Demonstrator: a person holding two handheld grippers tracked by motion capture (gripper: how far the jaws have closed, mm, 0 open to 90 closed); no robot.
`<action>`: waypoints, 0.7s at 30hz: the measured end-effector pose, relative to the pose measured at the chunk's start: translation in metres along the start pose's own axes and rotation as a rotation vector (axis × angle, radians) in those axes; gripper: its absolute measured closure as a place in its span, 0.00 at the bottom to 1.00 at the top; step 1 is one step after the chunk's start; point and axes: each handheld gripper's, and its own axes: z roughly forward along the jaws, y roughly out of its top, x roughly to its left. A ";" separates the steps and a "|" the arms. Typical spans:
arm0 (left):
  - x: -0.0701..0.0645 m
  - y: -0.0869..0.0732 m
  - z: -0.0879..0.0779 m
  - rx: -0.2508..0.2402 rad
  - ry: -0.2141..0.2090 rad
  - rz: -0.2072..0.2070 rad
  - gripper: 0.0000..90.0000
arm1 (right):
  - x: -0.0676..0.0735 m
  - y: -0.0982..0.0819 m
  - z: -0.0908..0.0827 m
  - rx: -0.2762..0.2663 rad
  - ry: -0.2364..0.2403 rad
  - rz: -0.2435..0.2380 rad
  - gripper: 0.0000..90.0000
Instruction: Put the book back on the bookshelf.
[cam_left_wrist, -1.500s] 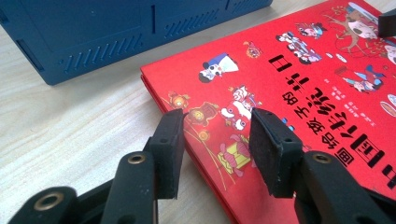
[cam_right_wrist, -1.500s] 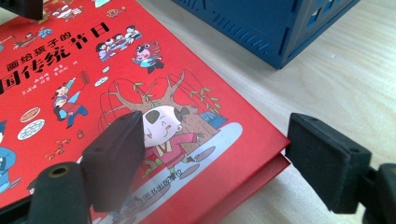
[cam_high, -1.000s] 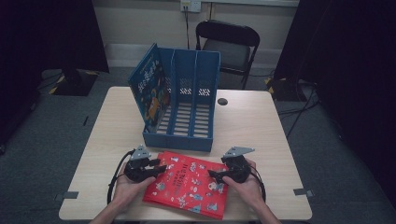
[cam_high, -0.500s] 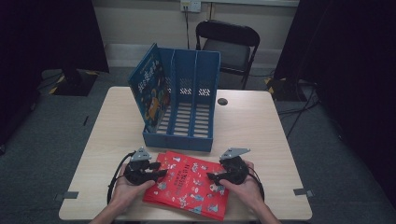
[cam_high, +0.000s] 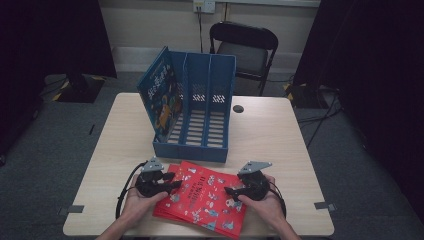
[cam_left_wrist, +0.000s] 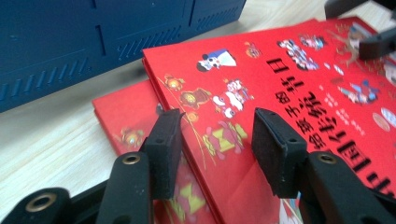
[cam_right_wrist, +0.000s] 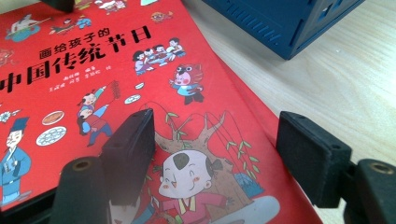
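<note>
A stack of red picture books (cam_high: 205, 192) lies at the table's front edge. My left gripper (cam_high: 167, 182) is at its left side and my right gripper (cam_high: 232, 191) at its right. In the left gripper view the open jaws (cam_left_wrist: 217, 140) straddle the left edge of the top red book (cam_left_wrist: 280, 70), above a lower red book (cam_left_wrist: 121, 121); they have just been opening. The right gripper (cam_right_wrist: 217, 135) spans the top book's (cam_right_wrist: 93, 56) right edge, one jaw over the cover and one over the table. Its jaws have just been closing, and the pads do not press on the book.
A blue three-slot file rack (cam_high: 200, 120) stands behind the books mid-table, with a blue book (cam_high: 160, 97) in its left slot. A small black disc (cam_high: 238, 108) lies right of the rack. A black chair (cam_high: 245, 50) stands behind the wooden table (cam_high: 275, 145).
</note>
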 end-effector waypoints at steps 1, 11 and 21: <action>0.000 0.002 0.001 0.006 0.000 -0.008 0.59 | 0.000 -0.001 -0.001 -0.003 0.001 -0.003 0.33; -0.010 0.011 0.012 0.019 0.012 0.040 0.60 | 0.007 0.008 0.009 -0.009 0.025 -0.024 0.34; -0.018 0.002 -0.001 0.064 -0.019 0.053 0.52 | 0.005 0.008 0.007 0.012 0.034 -0.024 0.35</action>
